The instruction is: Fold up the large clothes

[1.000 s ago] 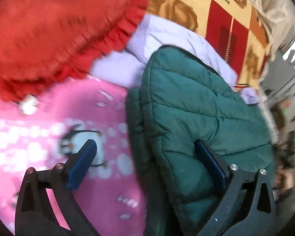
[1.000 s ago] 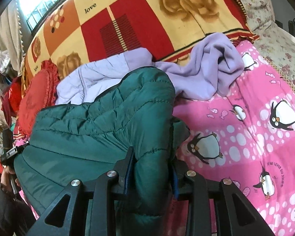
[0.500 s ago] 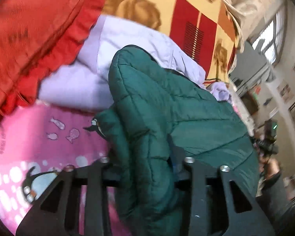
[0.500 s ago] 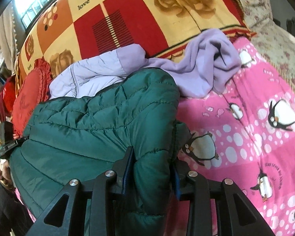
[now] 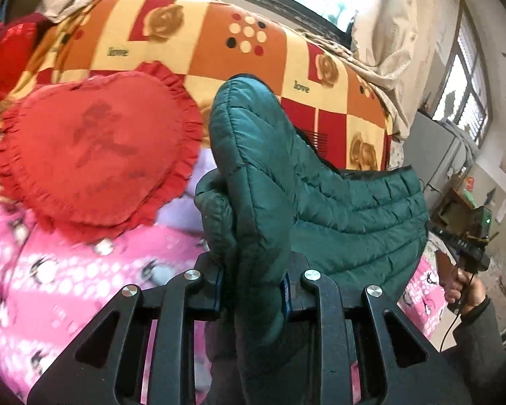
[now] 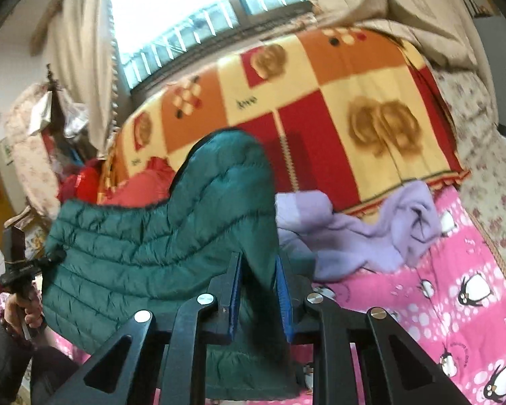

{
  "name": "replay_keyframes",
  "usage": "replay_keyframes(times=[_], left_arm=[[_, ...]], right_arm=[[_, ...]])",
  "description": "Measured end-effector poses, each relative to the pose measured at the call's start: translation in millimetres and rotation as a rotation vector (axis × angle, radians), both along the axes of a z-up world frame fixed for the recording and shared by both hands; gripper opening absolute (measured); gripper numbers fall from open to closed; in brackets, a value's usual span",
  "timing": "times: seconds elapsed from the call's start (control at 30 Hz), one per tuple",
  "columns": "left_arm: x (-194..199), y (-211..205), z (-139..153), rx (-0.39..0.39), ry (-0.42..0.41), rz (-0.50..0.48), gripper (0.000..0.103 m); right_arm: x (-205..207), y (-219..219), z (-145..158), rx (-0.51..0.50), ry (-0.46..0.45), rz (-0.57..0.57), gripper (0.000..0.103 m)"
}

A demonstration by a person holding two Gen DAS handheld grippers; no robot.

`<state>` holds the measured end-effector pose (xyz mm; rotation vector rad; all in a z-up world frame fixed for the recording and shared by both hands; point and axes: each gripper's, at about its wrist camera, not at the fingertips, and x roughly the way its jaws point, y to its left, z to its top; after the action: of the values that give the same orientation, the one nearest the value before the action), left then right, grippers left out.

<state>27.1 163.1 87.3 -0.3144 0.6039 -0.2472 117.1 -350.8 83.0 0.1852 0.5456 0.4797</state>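
Green quilted jacket (image 5: pixel 320 199) held up above the bed (image 5: pixel 67 270).
Left tongs (image 5: pixel 253 290) and right tongs (image 6: pixel 258 300) are each clamped on a jacket edge; a purple garment (image 6: pixel 371 233) lies behind.

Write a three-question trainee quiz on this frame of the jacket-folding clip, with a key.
1. True or false: both grippers are shut on the green puffer jacket.
2. Which lies beside the jacket on the pink penguin sheet in the right wrist view? A) lilac garment B) blue towel C) grey sock
3. Fill in: the red cushion in the left wrist view is ____-shaped.

Key: 1 true: left gripper and right gripper each pinch a jacket fold. 2 A. 3 heart.
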Motion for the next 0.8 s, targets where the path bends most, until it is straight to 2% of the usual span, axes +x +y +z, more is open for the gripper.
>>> replay_keyframes(times=[0.1, 0.17, 0.3, 0.4, 0.5, 0.53, 0.63, 0.7, 0.73, 0.77, 0.8], left_arm=[[7.7, 5.4, -20.9, 0.037, 0.068, 0.019, 0.024], [20.3, 16.3, -46.6, 0.05, 0.128, 0.067, 0.024], [24.8, 44.3, -80.6, -0.063, 0.176, 0.133, 0.025], [27.5, 54.9, -96.9, -0.095, 0.22, 0.163, 0.028], [32.2, 58.9, -102.9, -0.099, 0.245, 0.179, 0.034], [34.1, 59.7, -106.2, -0.092, 0.256, 0.187, 0.036], [36.4, 61.1, -109.4, -0.056, 0.269, 0.205, 0.036], [36.0, 62.3, -113.0, -0.044, 0.28, 0.217, 0.036], [35.9, 63.9, -115.2, -0.046, 0.287, 0.223, 0.037], [34.6, 64.6, -116.8, -0.046, 0.292, 0.227, 0.039], [35.0, 65.1, -118.3, -0.045, 0.297, 0.231, 0.04]], right_arm=[[5.8, 2.9, -7.4, 0.011, 0.025, 0.007, 0.016], [13.1, 1.6, -18.3, 0.01, 0.058, -0.005, 0.017], [24.7, 0.8, -33.7, -0.004, 0.129, -0.037, 0.017], [34.2, 2.1, -50.8, -0.018, 0.201, -0.029, 0.017], [52.3, 14.8, -70.7, -0.074, 0.284, 0.006, 0.017], [58.8, 17.9, -77.0, -0.063, 0.304, 0.025, 0.017], [88.0, 7.5, -102.0, 0.092, 0.423, -0.003, 0.018], [99.0, -5.6, -113.7, 0.235, 0.463, -0.02, 0.027], [105.3, -12.5, -120.9, 0.314, 0.481, -0.027, 0.045], [109.9, -14.6, -123.2, 0.338, 0.494, -0.047, 0.062], [113.6, -14.7, -122.4, 0.342, 0.49, -0.053, 0.069]])
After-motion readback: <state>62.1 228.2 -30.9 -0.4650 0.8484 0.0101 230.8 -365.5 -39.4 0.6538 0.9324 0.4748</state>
